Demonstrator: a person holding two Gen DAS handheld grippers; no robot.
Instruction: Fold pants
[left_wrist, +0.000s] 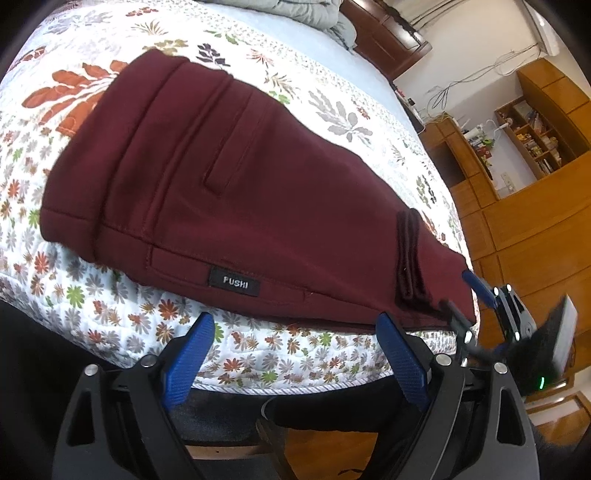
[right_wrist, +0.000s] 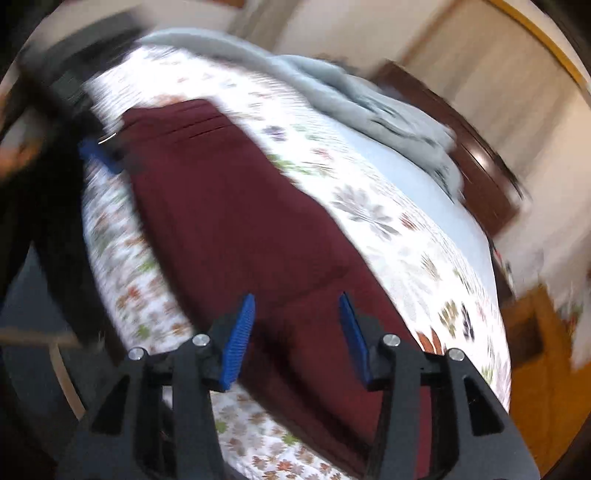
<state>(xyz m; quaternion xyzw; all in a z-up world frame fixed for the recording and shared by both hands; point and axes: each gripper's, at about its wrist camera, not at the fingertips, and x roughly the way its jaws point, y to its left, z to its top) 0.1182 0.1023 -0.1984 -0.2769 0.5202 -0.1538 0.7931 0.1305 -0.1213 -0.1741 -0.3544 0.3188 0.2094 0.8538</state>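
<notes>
Dark red pants (left_wrist: 236, 192) lie folded on the flowered bedspread (left_wrist: 314, 88), waistband and a "FUSHI" label toward me. My left gripper (left_wrist: 295, 332) is open and empty, just off the bed's near edge below the pants. My right gripper (right_wrist: 297, 314) is open and empty, hovering above the pants (right_wrist: 236, 221); this view is blurred. The right gripper also shows in the left wrist view (left_wrist: 476, 295) at the pants' right end. The left gripper's blue fingertips (right_wrist: 98, 153) show at the pants' far left corner.
A grey blanket (right_wrist: 332, 88) is heaped at the far side of the bed by a dark wooden headboard (right_wrist: 476, 166). Wooden cabinets and shelves (left_wrist: 532, 147) stand to the right of the bed. My dark-clothed legs and wooden floor are below the bed edge.
</notes>
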